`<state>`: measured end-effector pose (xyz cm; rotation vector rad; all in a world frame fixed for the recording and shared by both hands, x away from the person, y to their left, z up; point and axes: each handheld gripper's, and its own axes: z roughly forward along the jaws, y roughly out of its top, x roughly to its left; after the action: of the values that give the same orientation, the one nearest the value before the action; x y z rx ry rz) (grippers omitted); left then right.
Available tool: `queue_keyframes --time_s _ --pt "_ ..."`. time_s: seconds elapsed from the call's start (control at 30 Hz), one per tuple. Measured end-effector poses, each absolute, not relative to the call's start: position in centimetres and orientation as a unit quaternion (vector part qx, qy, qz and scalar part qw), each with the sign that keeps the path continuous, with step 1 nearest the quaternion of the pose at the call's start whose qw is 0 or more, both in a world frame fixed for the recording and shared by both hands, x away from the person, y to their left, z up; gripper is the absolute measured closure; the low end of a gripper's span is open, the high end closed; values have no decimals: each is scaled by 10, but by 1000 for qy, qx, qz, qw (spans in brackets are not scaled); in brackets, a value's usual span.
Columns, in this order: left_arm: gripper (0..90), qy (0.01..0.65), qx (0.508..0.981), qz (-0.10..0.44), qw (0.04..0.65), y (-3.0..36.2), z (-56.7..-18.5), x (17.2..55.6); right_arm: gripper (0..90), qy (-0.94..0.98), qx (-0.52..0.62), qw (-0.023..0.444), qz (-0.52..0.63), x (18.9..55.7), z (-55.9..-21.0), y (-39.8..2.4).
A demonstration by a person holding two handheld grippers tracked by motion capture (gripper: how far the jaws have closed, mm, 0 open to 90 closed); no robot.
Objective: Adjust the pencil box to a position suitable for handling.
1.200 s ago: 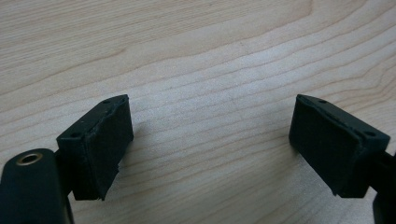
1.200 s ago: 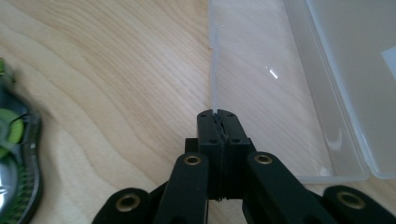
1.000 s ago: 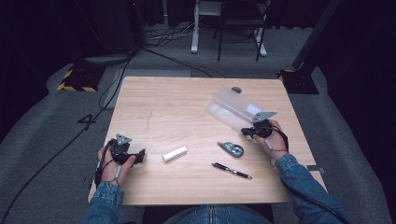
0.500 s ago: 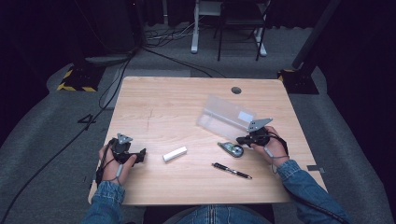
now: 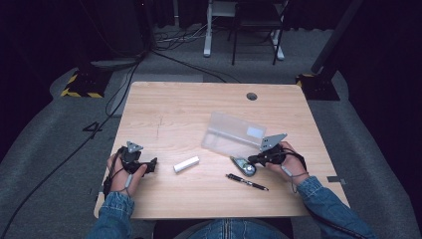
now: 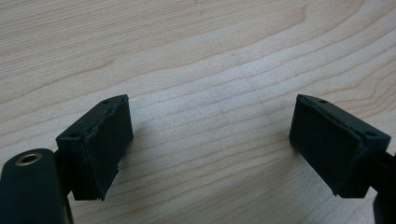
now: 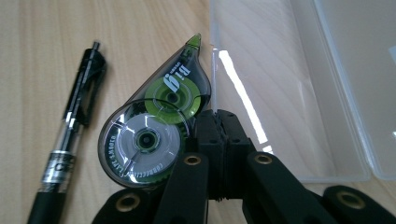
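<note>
A clear plastic box (image 5: 231, 134) lies open on the wooden table (image 5: 174, 109); in the right gripper view the box (image 7: 289, 93) has its thin near wall running into the jaws. My right gripper (image 5: 251, 160) (image 7: 219, 119) is shut on that wall at the box's corner. A green and grey correction tape roller (image 5: 244, 166) (image 7: 154, 135) lies touching the jaws' left side. Left of it rests a black pen (image 5: 247, 181) (image 7: 70, 135). My left gripper (image 5: 152, 164) (image 6: 210, 144) rests open over bare wood at the table's front left.
A small white stick-shaped eraser (image 5: 186, 164) lies between the two hands. A round cable hole (image 5: 252, 96) sits near the table's far edge. Beyond the table stand a white desk frame (image 5: 209, 30) and cables on the grey floor.
The right gripper has moved left and nearer to the person, dragging the clear box with it up to the tape roller. The left hand has stayed put.
</note>
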<state>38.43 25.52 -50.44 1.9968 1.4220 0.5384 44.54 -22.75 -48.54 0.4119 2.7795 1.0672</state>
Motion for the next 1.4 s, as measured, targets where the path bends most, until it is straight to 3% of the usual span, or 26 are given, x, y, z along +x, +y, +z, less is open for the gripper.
queue_keyframes --time_s 0.33,0.63,0.93,1.4 --pt "137 536 758 203 311 255 -504 384 888 923 118 64 360 437 -483 -226" --pt "137 534 759 203 312 254 -504 382 774 912 139 61 382 433 -476 -232" --pt "137 527 764 200 313 253 -504 377 715 897 171 54 404 415 -465 -239" --pt "137 514 773 196 317 250 -505 366 700 888 211 38 407 377 -459 -246"
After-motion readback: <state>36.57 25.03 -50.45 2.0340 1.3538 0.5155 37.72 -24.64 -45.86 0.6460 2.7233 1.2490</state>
